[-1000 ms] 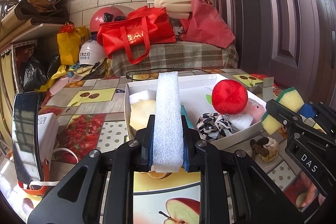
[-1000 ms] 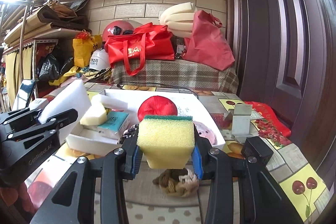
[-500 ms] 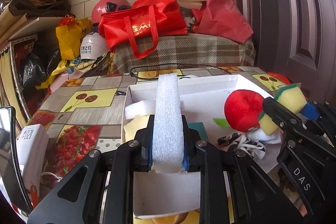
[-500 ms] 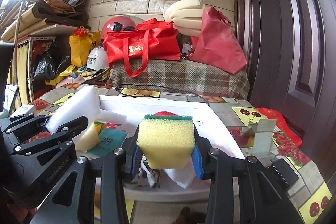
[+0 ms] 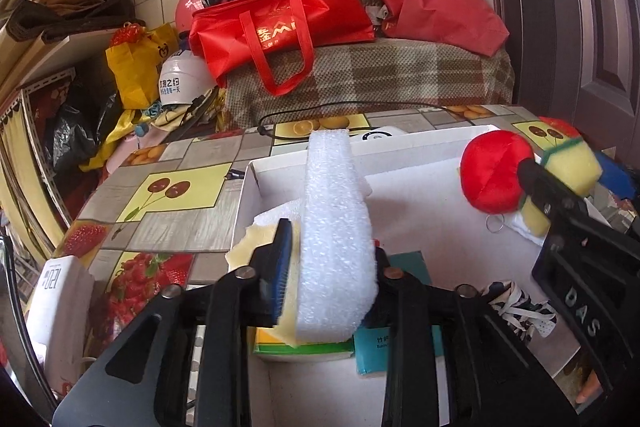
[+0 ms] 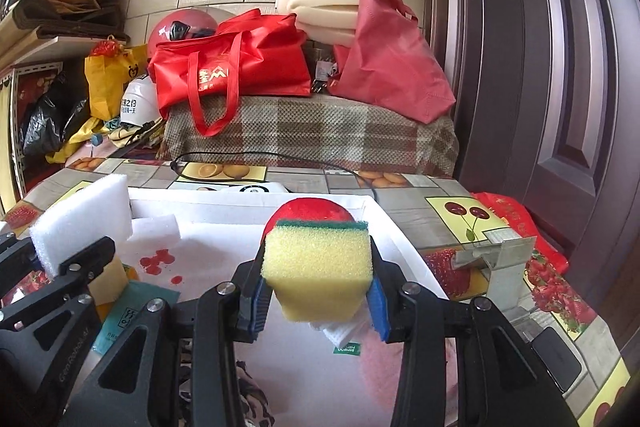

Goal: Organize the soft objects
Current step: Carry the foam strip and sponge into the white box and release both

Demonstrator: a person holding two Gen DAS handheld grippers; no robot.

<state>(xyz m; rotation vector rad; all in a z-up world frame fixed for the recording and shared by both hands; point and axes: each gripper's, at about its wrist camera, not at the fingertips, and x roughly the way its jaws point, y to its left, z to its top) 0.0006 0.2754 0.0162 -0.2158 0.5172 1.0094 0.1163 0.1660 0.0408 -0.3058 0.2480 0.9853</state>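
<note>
A white foam block (image 5: pixel 336 227) stands between the jaws of my left gripper (image 5: pixel 328 263), over the near left of the white box (image 5: pixel 248 195). The jaws are opening. The block leans right, and a gap shows beside the left blue pad (image 5: pixel 280 267). My right gripper (image 6: pixel 318 291) is over the same box (image 6: pixel 384 223), its jaws also opening. A yellow sponge with a green top (image 6: pixel 316 267) sits loosely between them, gaps showing at its lower sides. A red plush ball (image 6: pixel 312 211) lies in the box just beyond the sponge.
The box also holds a teal packet (image 5: pixel 400 343), a black-and-white cloth (image 5: pixel 516 307), yellow foam (image 5: pixel 244 251) and a small white foam piece (image 6: pixel 156 231). A metal bracket (image 6: pixel 500 263) stands on the table at right. A black cable (image 5: pixel 360 105) runs behind the box.
Both grippers have moved forward over the box. Their jaws have widened: the white block now leans off the left pad, and the yellow sponge sits looser.
</note>
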